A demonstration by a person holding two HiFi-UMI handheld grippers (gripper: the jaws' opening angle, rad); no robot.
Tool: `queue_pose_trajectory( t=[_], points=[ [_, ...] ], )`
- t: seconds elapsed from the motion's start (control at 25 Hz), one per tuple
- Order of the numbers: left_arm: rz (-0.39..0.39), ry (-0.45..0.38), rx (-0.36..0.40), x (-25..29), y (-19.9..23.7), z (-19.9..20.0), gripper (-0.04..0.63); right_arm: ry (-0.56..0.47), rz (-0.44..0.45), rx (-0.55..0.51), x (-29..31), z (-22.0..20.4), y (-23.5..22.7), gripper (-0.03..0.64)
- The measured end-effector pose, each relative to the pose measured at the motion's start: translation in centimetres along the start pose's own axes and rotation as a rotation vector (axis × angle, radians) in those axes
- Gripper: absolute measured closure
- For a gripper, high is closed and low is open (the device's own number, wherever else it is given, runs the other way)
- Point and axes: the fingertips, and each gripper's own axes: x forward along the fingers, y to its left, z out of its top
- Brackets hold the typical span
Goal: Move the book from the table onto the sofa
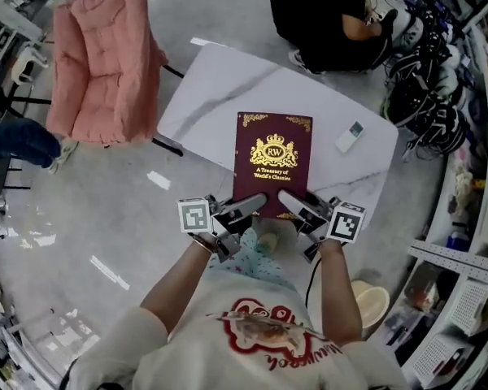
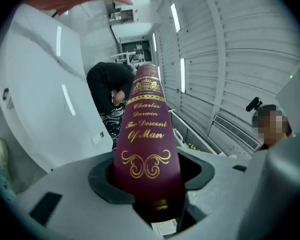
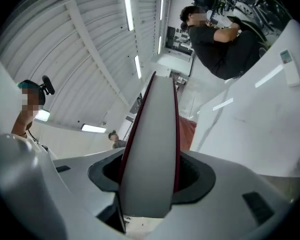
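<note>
Grey glossy floor and a white, marble-veined desk point(image 1: 220, 80) below, with a pink sofa point(image 1: 106, 63) off its far left corner, well apart. Maroon book point(image 1: 273, 165) held out over the desk, cover up, seemingly already lifted clear of it. Left gripper point(image 1: 244, 210) and right gripper point(image 1: 297, 205) both clamped on the near end, one towards each corner, probably to keep a wide, heavy volume level, with no sag or swing on the way across to the sofa. From the head view only: the gilt crest on the cover, the spacing of the two grips, a small white remote point(image 1: 350, 136) on the desk to the right, and a seated person point(image 1: 325, 15) beyond. From the left gripper view only: the gilt-lettered spine wedged between its fingers point(image 2: 65, 189). From the right gripper view only: the pale page edge between maroon covers, pinched by fingers point(image 3: 230, 199) on both sides. No slack visible at either grip.
</note>
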Motion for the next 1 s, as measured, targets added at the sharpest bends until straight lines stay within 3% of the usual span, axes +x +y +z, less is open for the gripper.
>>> queue_pose_trajectory(
  t=[0.28, 0.4, 0.52, 0.64, 0.8, 1.0],
  points=[
    [0.068, -0.160, 0.175, -3.6, -4.6, -0.1, 0.353, 0.193, 0.139, -0.059, 1.9, -1.1, 5.4, 0.373],
    [0.097, -0.292, 0.225, -10.6, -7.4, 4.3, 0.353, 0.306, 0.221, -0.088, 9.8, -2.7, 9.9, 0.373],
    [0.089, -0.416, 0.198, -18.8, -10.4, 7.9, 0.353, 0.396, 0.262, -0.086, 17.7, -6.1, 14.5, 0.373],
    [0.093, -0.529, 0.131, -20.3, -10.6, 7.2, 0.353, 0.464, 0.294, -0.074, 18.8, -7.6, 14.8, 0.373],
    [0.127, -0.597, 0.199, -21.1, -9.9, 7.0, 0.353, 0.535, 0.345, -0.078, 19.3, -8.4, 14.4, 0.373],
    [0.115, -0.657, 0.203, -31.9, -13.1, 8.6, 0.353, 0.585, 0.363, -0.092, 26.9, -15.0, 19.7, 0.373]
  ],
)
